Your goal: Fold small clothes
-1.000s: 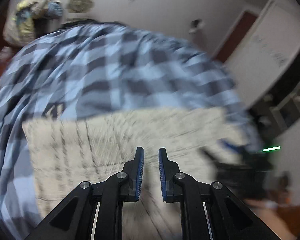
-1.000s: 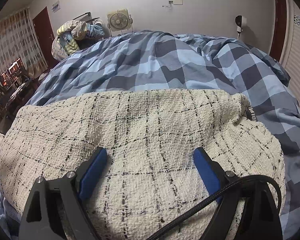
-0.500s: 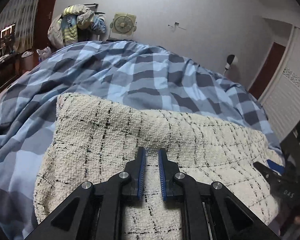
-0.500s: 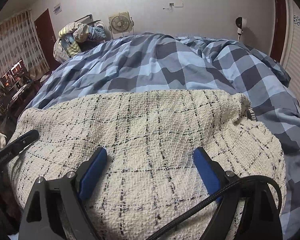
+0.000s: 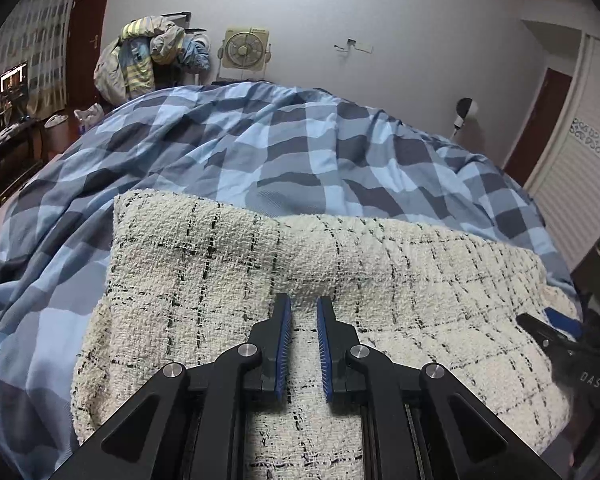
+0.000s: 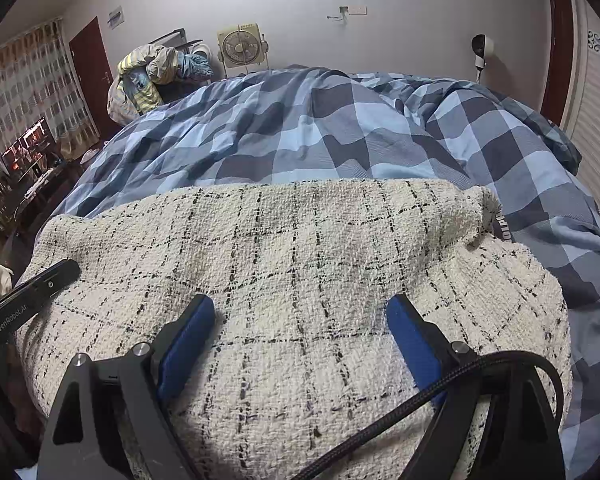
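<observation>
Cream tweed garment [image 5: 340,280] is lying folded on the duvet [image 5: 260,152], right under my left gripper [image 5: 303,340], which has just swung down, nearly shut and empty. My right gripper [image 6: 300,336] is hovering wide open, empty, ready to press.

A bed's blue checked duvet [image 6: 340,128] carries a cream tweed garment [image 6: 300,264], folded.

Left gripper [image 5: 303,304]: tilted downward, jaws nearly closed, nothing between them. Right gripper [image 6: 300,304]: tilted downward, jaws spread wide.
</observation>
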`<state>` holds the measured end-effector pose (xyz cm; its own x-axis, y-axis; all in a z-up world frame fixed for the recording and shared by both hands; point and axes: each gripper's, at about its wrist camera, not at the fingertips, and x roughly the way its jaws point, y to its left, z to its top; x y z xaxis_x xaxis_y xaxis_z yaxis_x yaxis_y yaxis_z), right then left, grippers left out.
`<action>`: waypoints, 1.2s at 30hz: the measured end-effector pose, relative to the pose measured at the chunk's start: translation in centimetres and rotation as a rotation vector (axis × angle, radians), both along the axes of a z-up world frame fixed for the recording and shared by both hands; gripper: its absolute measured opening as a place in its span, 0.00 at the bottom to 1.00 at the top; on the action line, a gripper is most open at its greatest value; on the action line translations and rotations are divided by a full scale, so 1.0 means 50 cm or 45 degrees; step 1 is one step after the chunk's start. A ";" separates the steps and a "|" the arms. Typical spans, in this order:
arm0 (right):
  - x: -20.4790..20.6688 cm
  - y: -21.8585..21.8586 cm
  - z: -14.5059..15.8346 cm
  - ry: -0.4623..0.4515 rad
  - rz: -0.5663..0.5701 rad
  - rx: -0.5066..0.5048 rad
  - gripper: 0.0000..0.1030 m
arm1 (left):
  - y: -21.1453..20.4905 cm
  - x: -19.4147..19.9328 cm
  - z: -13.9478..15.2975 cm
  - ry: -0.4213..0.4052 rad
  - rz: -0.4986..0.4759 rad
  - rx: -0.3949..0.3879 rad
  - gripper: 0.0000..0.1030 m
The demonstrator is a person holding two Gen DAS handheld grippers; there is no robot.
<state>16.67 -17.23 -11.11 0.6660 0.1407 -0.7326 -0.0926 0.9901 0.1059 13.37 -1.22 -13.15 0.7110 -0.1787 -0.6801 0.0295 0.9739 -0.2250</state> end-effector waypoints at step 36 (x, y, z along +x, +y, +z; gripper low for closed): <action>-0.001 -0.001 -0.001 -0.003 0.001 0.004 0.84 | 0.006 -0.002 -0.006 0.004 -0.006 -0.046 0.11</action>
<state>16.65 -17.30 -11.16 0.6676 0.1437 -0.7305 -0.0938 0.9896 0.1089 13.28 -0.92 -13.47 0.7080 -0.2066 -0.6753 0.0336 0.9650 -0.2600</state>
